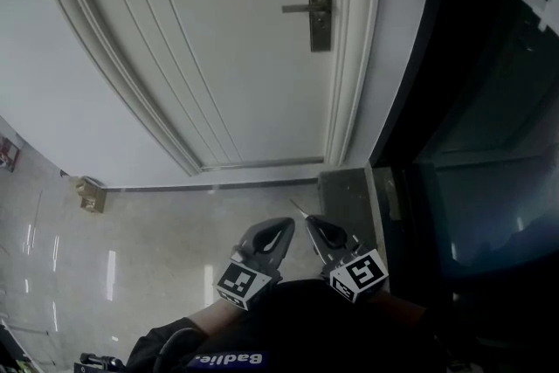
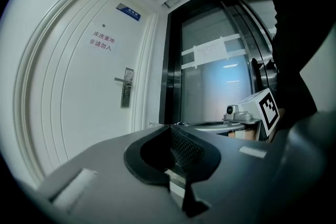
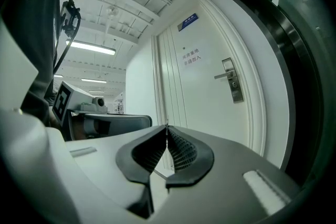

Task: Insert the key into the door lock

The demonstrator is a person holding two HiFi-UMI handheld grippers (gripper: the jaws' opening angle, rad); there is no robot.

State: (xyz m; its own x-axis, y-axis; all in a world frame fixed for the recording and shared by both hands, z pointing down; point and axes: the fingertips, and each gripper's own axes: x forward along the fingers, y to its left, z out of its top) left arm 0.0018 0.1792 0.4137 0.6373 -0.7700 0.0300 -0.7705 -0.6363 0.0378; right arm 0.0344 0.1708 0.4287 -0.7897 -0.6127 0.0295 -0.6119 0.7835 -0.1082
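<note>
Looking down, head view: white door (image 1: 218, 57) closed, door lock (image 1: 320, 6) with lever handle high on it, well apart from both claws. Left claw (image 1: 286, 225) and right claw (image 1: 309, 223) side by side over floor (image 1: 157, 231), aimed at door. Thin key (image 1: 298, 207) juts from right claw tip, blade leading, likely ready for keyhole.

Left gripper view: left claw jaws together, nothing between; probably spare.

Right gripper view: right claw jaws clamped on key sliver; lock ahead, upper right. Approach not yet finished.

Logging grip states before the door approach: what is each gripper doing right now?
Left gripper: closed, empty.
Right gripper: closed on the thin key.
</note>
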